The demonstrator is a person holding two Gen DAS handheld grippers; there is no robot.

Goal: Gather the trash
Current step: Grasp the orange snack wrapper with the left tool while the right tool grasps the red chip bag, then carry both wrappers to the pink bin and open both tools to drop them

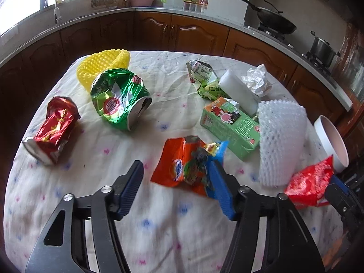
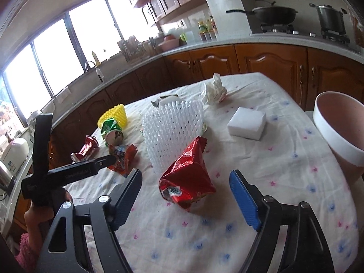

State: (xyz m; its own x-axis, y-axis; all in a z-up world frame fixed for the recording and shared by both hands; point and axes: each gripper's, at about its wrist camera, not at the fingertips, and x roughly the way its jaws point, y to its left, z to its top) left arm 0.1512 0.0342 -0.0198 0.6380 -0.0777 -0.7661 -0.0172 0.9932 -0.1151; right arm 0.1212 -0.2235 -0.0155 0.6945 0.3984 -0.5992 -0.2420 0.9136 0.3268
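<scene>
Trash lies on a round table with a flowered cloth point(image 1: 159, 227). My left gripper point(image 1: 177, 170) is open, its fingers just short of an orange snack wrapper point(image 1: 179, 166), whose edge the right finger overlaps. My right gripper point(image 2: 185, 177) is open, its fingers on either side of a crumpled red snack bag point(image 2: 186, 177); the bag also shows in the left wrist view point(image 1: 309, 182). A pink bin with a white rim point(image 2: 341, 132) stands at the table's right edge.
A crushed red can point(image 1: 52, 129), a crushed green can point(image 1: 118, 97), a yellow foam net point(image 1: 102, 63), a white foam net point(image 1: 279, 141), a green carton point(image 1: 229, 125), a white sponge block point(image 2: 246, 122) and crumpled paper point(image 1: 257, 79) lie on the table. Kitchen counters curve behind.
</scene>
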